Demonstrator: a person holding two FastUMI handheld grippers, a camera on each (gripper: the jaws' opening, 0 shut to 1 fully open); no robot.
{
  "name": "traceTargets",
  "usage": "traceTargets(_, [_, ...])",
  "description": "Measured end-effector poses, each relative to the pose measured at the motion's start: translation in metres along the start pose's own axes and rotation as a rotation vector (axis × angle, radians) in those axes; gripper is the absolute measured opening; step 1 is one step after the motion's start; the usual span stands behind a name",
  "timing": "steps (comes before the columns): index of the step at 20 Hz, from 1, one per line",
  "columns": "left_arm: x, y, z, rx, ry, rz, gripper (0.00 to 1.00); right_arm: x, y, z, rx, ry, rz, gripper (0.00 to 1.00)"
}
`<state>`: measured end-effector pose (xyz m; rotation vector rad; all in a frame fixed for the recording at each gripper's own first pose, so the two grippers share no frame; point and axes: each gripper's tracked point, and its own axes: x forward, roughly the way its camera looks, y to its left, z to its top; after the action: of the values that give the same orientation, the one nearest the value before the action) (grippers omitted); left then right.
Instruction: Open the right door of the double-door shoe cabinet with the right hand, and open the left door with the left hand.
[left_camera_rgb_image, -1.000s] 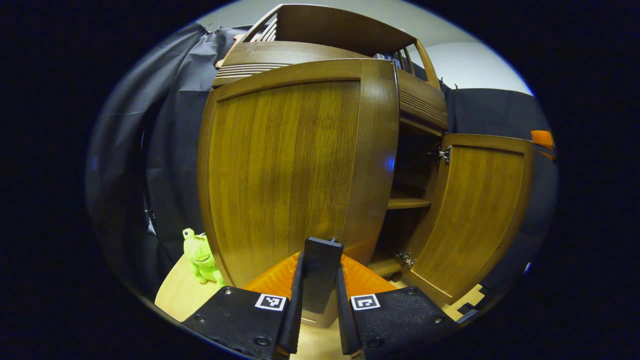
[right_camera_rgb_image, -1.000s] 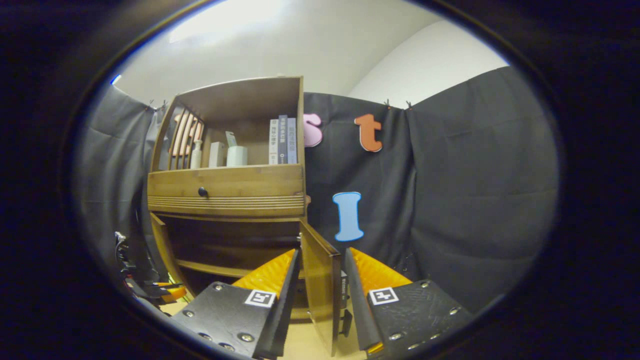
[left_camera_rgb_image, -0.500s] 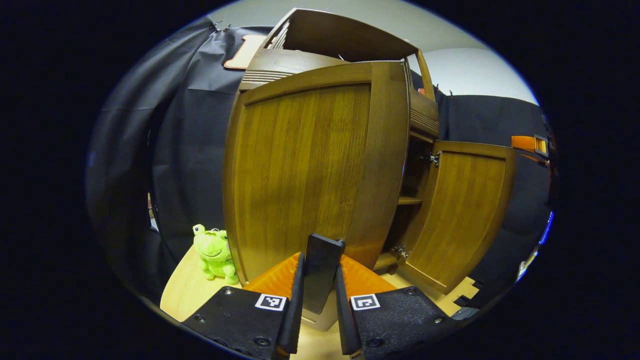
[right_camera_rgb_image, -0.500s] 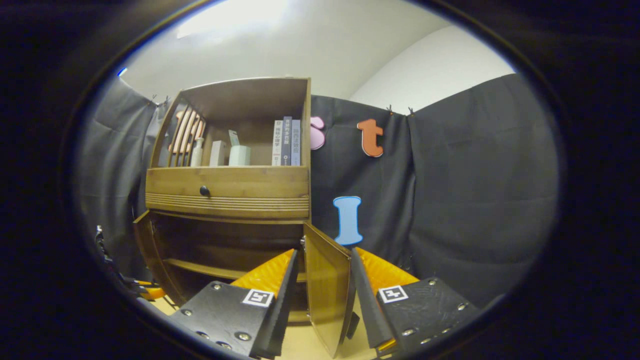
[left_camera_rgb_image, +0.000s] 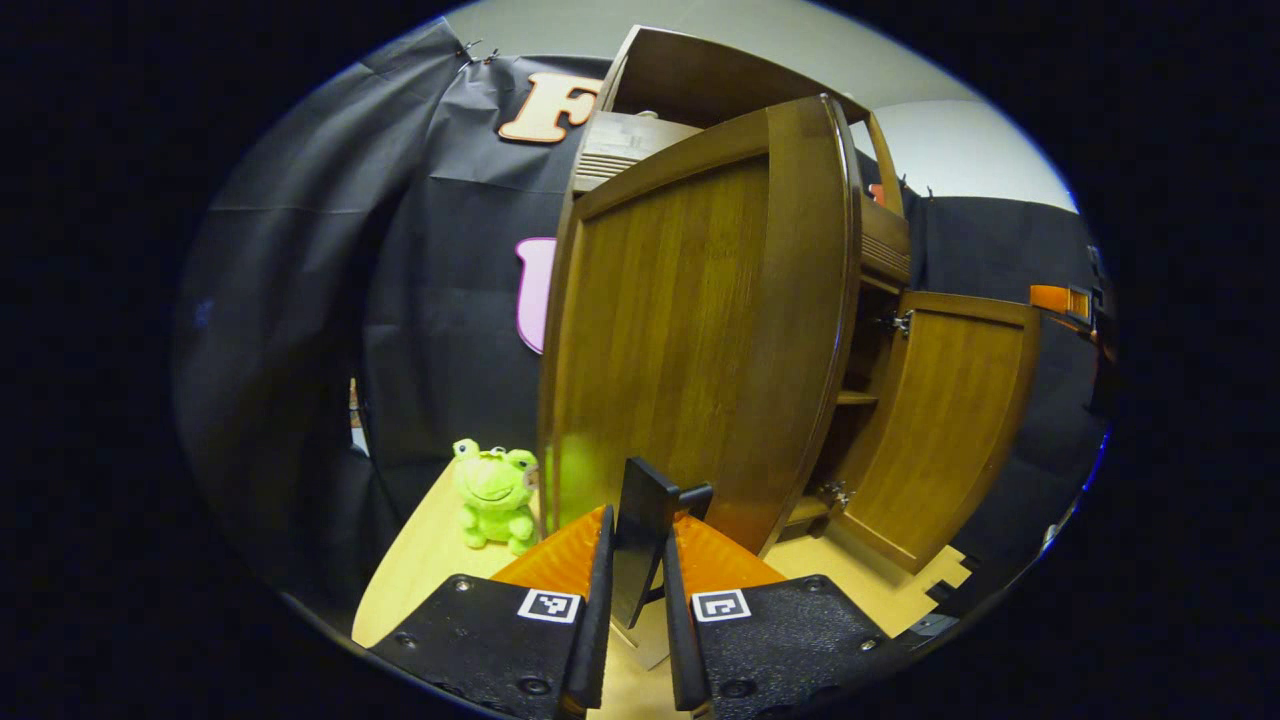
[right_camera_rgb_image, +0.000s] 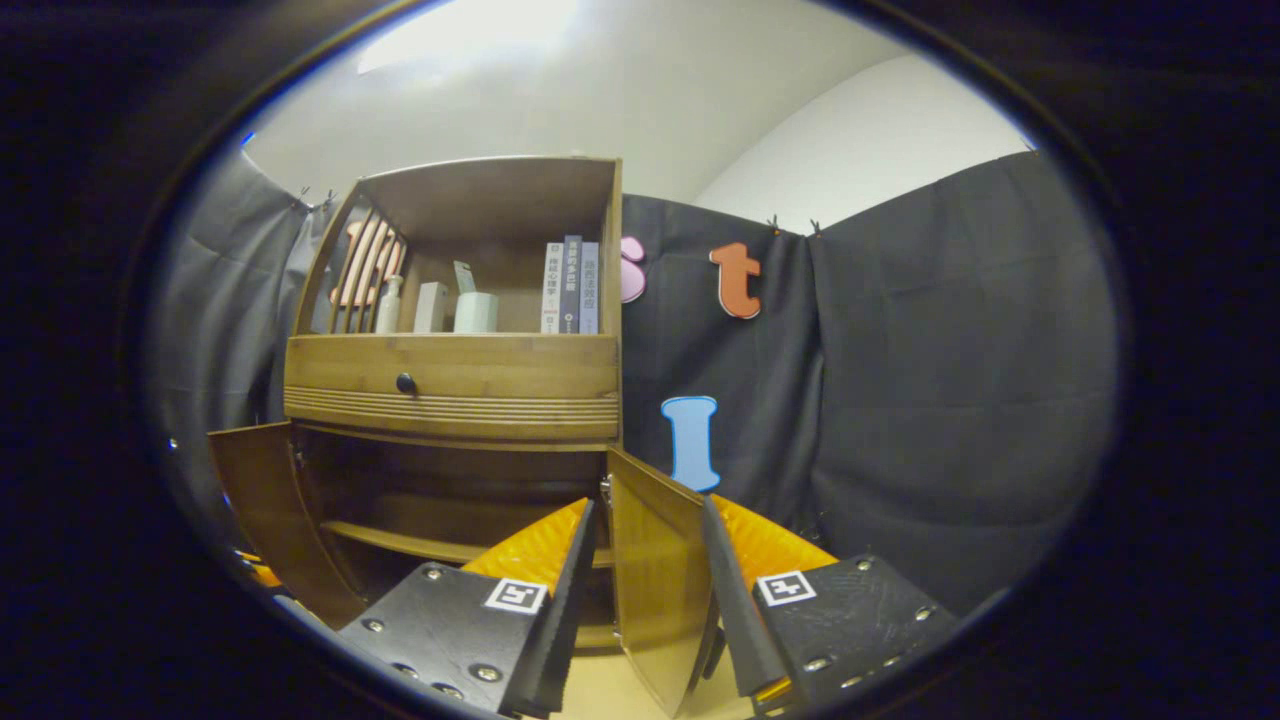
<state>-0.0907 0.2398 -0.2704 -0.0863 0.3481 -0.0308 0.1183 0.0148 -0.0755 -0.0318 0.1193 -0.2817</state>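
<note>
Brown wooden double-door shoe cabinet (right_camera_rgb_image: 450, 380) stands on the pale wooden tabletop (left_camera_rgb_image: 420, 560), both doors swung open. Left tongs (left_camera_rgb_image: 633, 590) pinch the black handle (left_camera_rgb_image: 645, 525) of the left door (left_camera_rgb_image: 700, 340). Right tongs (right_camera_rgb_image: 640, 600) clamp the right door (right_camera_rgb_image: 655, 560) by its edge. A green plush frog (left_camera_rgb_image: 493, 493) sits beside the cabinet.

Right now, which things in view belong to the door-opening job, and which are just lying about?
Job:
- shoe cabinet
- left door, its handle between the left gripper fingers
- right door, between the right gripper fingers

Lying about:
- green frog plush on the floor
- books, white cup and bottle on the top shelf
</note>
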Motion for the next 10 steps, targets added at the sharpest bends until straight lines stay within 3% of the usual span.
traceTargets(1, [-0.003, 0.009, -0.001, 0.004, 0.000, 0.023, 0.27, 0.000, 0.004, 0.000, 0.001, -0.002, 0.006, 0.62])
traceTargets(3, [-0.008, 0.031, 0.003, 0.006, -0.003, 0.074, 0.22, 0.000, 0.014, -0.001, -0.004, -0.003, 0.018, 0.62])
traceTargets(4, [-0.011, 0.039, 0.002, 0.000, -0.002, 0.084, 0.13, 0.002, 0.019, -0.002, -0.005, -0.002, 0.025, 0.62])
traceTargets(5, [-0.011, 0.044, 0.002, -0.009, -0.001, 0.091, 0.20, 0.003, 0.023, -0.003, -0.004, 0.000, 0.032, 0.62])
traceTargets(6, [-0.015, 0.051, 0.002, -0.012, -0.001, 0.100, 0.19, 0.005, 0.028, -0.004, -0.003, 0.002, 0.038, 0.62])
traceTargets(7, [-0.017, 0.056, 0.003, -0.010, -0.004, 0.111, 0.28, 0.006, 0.032, -0.005, 0.000, 0.004, 0.043, 0.62])
traceTargets(8, [-0.020, 0.062, 0.004, -0.009, -0.004, 0.122, 0.19, 0.007, 0.037, -0.007, 0.003, 0.006, 0.050, 0.62])
traceTargets(9, [-0.022, 0.067, 0.005, -0.010, -0.004, 0.131, 0.20, 0.009, 0.042, -0.008, 0.005, 0.007, 0.059, 0.62])
traceTargets(10, [-0.023, 0.070, 0.005, -0.009, -0.003, 0.136, 0.29, 0.011, 0.047, -0.009, 0.005, 0.009, 0.067, 0.62])
